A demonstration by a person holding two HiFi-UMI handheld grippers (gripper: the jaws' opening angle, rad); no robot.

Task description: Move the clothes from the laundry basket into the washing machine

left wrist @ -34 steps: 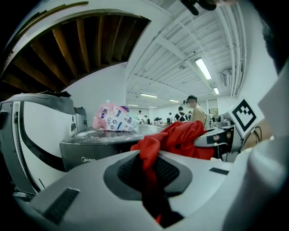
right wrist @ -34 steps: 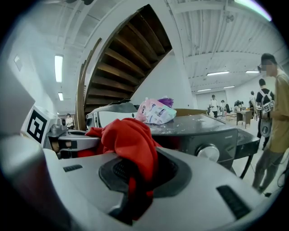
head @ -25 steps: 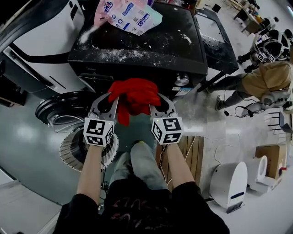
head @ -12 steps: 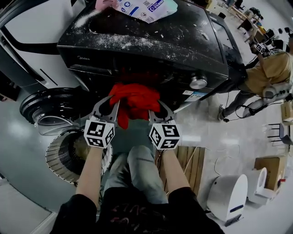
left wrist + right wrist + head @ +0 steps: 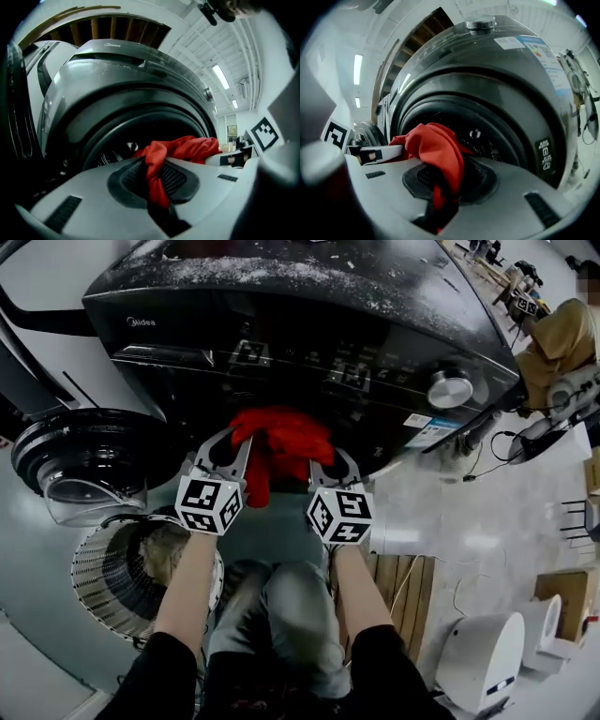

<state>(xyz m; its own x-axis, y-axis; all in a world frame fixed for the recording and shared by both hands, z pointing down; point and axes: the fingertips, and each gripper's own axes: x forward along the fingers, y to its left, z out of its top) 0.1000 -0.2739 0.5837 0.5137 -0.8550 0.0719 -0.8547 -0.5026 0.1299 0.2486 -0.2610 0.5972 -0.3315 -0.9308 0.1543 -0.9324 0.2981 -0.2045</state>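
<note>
Both the left gripper (image 5: 232, 442) and the right gripper (image 5: 328, 465) have sunk with the red garment (image 5: 281, 439), from beside the top edge of the washing machine (image 5: 281, 296) to its dark front, below the control panel (image 5: 309, 362). The laundry basket (image 5: 112, 568) now shows more fully.

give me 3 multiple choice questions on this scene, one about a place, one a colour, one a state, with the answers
1. Where is the laundry basket?
A) on a shelf
B) left of the person's legs
C) right of the legs

2. What colour is the garment in front of the washing machine?
A) blue
B) white
C) red

3. The washing machine door is:
A) open, swung left
B) shut
C) missing

Answers:
1 B, the head view shows it at lower left beside the knees.
2 C, it is red in every view.
3 A, the round door stands aside and both gripper views look into the drum.
</note>
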